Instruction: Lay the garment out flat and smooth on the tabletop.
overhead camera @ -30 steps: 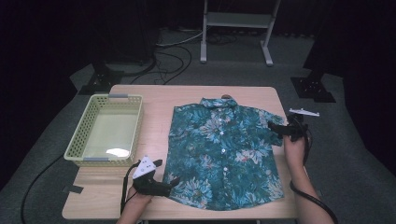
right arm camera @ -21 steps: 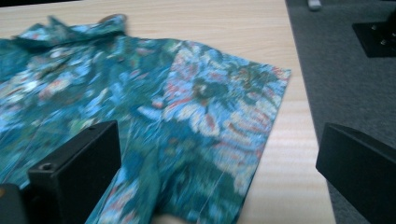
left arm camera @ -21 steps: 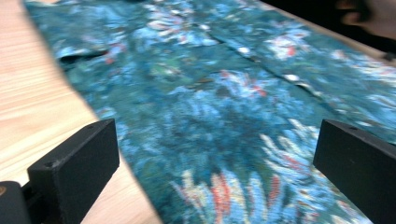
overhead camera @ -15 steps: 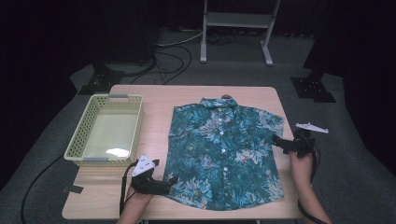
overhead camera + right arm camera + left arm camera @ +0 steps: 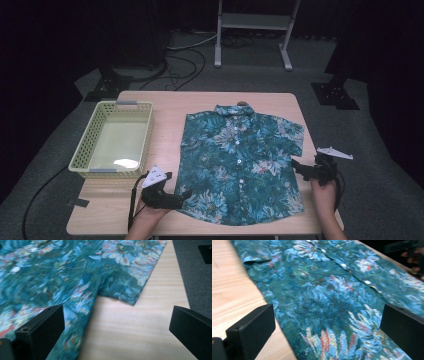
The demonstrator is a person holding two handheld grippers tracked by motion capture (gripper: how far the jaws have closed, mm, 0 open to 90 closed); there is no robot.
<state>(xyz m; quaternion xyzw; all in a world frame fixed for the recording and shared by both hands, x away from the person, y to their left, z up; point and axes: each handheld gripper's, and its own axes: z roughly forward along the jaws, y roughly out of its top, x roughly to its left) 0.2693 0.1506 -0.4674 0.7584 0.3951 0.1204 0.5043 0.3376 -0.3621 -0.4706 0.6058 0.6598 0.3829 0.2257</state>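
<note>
We see a pale yellow-green perforated plastic basket point(image 5: 112, 142) on the left of the light wooden table point(image 5: 165, 107). Far side: white metal stand frame point(image 5: 252, 22), black cables point(image 5: 187, 60) on grey floor point(image 5: 60, 150).

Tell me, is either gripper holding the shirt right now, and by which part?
Nothing is held. The left gripper stands open at the floral shirt's bottom hem corner, and the right gripper is open beside its side edge, below the sleeve.

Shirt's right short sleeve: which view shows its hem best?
The right gripper view: the sleeve hem lies flat on the table, close. The high view shows the whole shirt, sleeve small; the left gripper view shows mostly the button placket.
</note>
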